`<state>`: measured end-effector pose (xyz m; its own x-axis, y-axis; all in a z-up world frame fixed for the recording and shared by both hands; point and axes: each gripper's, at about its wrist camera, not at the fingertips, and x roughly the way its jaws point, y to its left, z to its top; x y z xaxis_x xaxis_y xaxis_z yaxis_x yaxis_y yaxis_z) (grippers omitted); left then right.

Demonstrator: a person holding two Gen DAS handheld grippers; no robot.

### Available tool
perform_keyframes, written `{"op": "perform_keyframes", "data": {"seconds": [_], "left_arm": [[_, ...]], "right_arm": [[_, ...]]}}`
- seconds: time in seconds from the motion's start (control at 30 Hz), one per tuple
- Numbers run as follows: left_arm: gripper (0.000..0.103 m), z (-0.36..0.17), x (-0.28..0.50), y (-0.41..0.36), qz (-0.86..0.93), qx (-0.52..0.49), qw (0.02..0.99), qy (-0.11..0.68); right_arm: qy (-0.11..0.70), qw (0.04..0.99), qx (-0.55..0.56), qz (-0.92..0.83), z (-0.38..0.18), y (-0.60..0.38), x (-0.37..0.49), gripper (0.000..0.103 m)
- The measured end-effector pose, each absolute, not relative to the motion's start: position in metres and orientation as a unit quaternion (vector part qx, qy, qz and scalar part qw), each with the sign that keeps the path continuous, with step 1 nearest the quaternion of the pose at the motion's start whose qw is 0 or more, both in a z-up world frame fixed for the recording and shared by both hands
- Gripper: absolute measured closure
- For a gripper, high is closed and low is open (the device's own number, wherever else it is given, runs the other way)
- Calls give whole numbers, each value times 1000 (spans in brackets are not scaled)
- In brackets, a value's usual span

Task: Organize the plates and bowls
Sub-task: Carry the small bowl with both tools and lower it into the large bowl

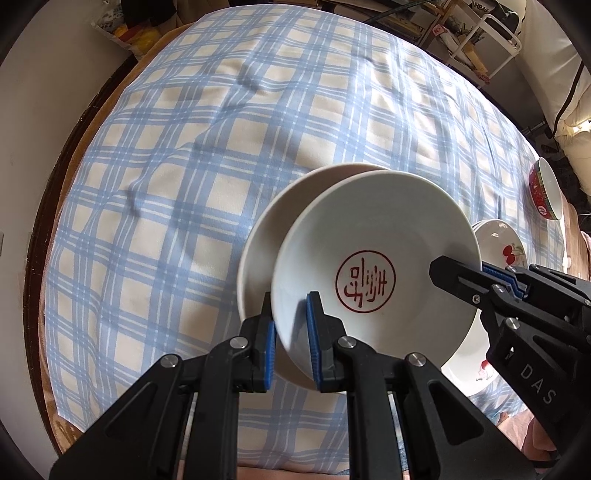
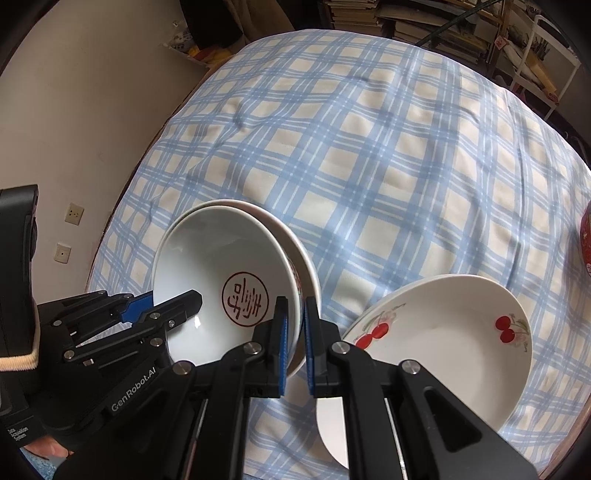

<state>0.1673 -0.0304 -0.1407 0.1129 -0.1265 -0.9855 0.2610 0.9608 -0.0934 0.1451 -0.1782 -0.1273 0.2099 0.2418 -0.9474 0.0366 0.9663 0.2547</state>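
Note:
A white bowl with a red seal mark (image 1: 369,236) (image 2: 221,258) hangs tilted over a cream bowl (image 1: 258,243) (image 2: 308,277) on the plaid tablecloth. It is offset from the cream bowl, and I cannot tell whether they touch. My left gripper (image 1: 290,321) (image 2: 173,301) points down and is shut on the seal bowl's near rim, one finger inside, one outside. My right gripper (image 2: 295,332) (image 1: 461,273) is shut on the opposite rim. A white plate with red cherries (image 2: 443,350) (image 1: 498,240) lies just right of the bowls.
A red patterned bowl (image 1: 546,192) (image 2: 587,236) stands near the table's right edge. The blue-and-cream plaid cloth (image 1: 221,147) covers the table. A wall runs along the left side. Shelves of books and a white rack (image 1: 491,33) stand behind.

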Motion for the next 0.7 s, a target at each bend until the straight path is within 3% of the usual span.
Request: {"op": "perform_keyframes", "data": {"seconds": [0.2,0.7], "left_arm": [[88,-138,167,-27,-131,61,747,649],[84,-112,169,-26,-119,64,761,635]], "right_arm": [[632,765,107,71,-129,-177,145,89],[594,790,134,73,-101,-203,141,89]]}}
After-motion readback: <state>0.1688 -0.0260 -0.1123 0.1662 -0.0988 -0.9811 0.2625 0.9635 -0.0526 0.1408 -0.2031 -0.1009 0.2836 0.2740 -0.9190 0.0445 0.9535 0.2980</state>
